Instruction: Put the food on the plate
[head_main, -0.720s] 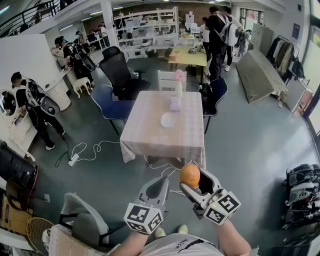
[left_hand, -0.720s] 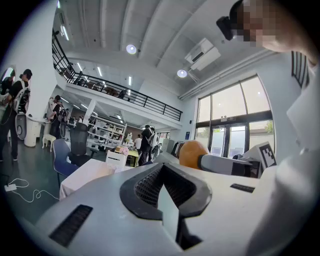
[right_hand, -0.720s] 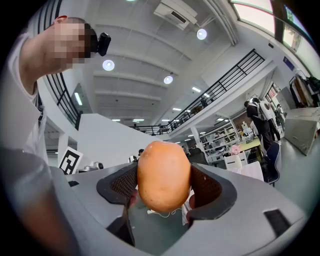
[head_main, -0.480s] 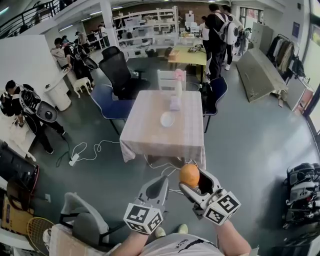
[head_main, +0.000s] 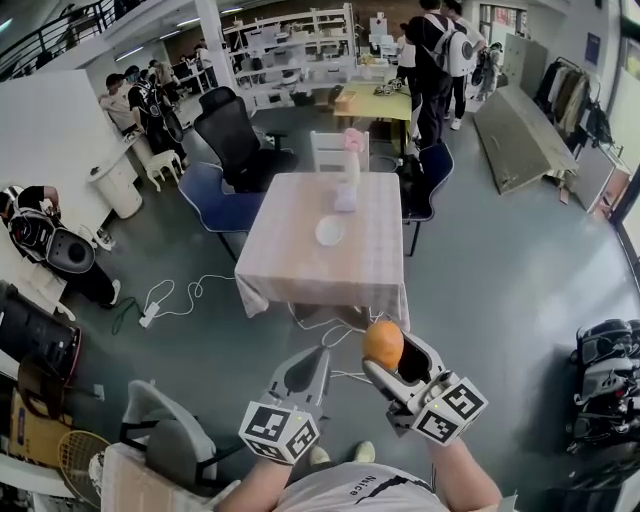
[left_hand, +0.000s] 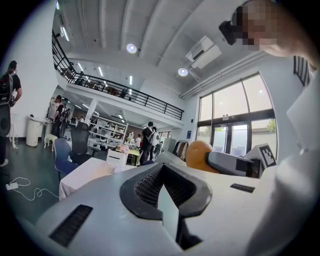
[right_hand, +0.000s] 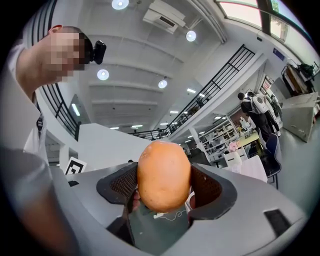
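An orange, egg-shaped piece of food (head_main: 383, 344) sits between the pads of my right gripper (head_main: 392, 358), held up at waist height over the floor. In the right gripper view the food (right_hand: 164, 175) fills the gap of the right gripper (right_hand: 164, 181), both pads pressing its sides. My left gripper (head_main: 303, 372) hangs beside it, shut and empty; its pads (left_hand: 150, 185) meet in the left gripper view. The white plate (head_main: 330, 231) lies on the cloth-covered table (head_main: 300, 275) ahead, well beyond both grippers.
On the table stand a vase of pink flowers (head_main: 352, 150) and a small box (head_main: 345, 198). Chairs ring it: white (head_main: 338, 152), blue (head_main: 215, 200), dark blue (head_main: 428, 180). A cable (head_main: 170, 298) trails on the floor; a grey chair (head_main: 165, 440) is at my left. People stand around.
The table and plate sit slightly higher in the head view. Both grippers keep their pose, food still held. The person at far left has crouched lower.
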